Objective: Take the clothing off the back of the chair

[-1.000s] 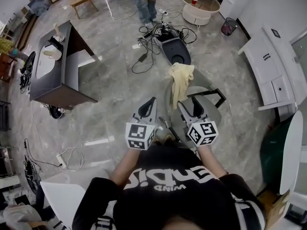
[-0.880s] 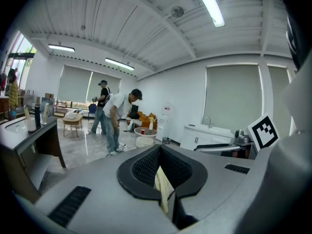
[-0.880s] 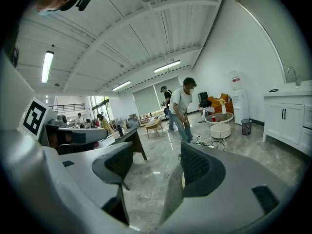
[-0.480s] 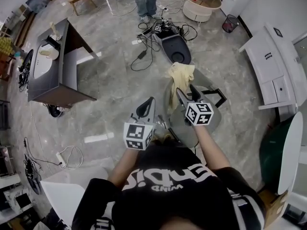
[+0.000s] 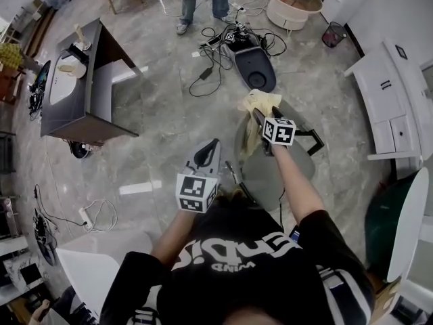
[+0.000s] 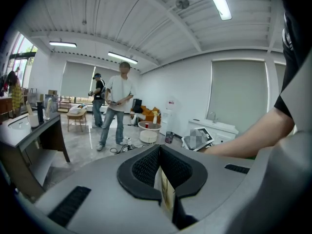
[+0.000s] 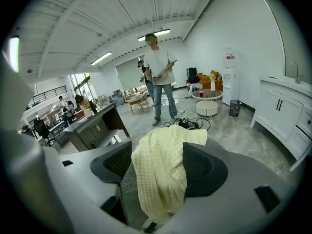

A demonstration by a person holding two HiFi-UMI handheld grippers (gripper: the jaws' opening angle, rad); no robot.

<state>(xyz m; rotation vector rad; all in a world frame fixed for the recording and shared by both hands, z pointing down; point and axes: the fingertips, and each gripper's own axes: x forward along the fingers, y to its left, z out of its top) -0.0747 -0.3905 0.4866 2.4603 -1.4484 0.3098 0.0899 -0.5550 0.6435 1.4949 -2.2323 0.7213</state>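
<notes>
right gripper [image 5: 260, 117] has reached far out to the yellow cloth [image 5: 265, 101] draped on the chair [image 5: 274, 178] back, jaws just opened wide around it. left gripper [image 5: 213, 145] waits near, pressed together. cloth looks soft and light; grab its bunched top.

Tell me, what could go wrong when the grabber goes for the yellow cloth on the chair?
The right gripper has just been opening its fingers, with the yellow cloth between them, not pinched yet. They could clamp the chair back too, since it lies right under the cloth. Or they might catch only a loose fold, and the cloth could slip out.
</notes>
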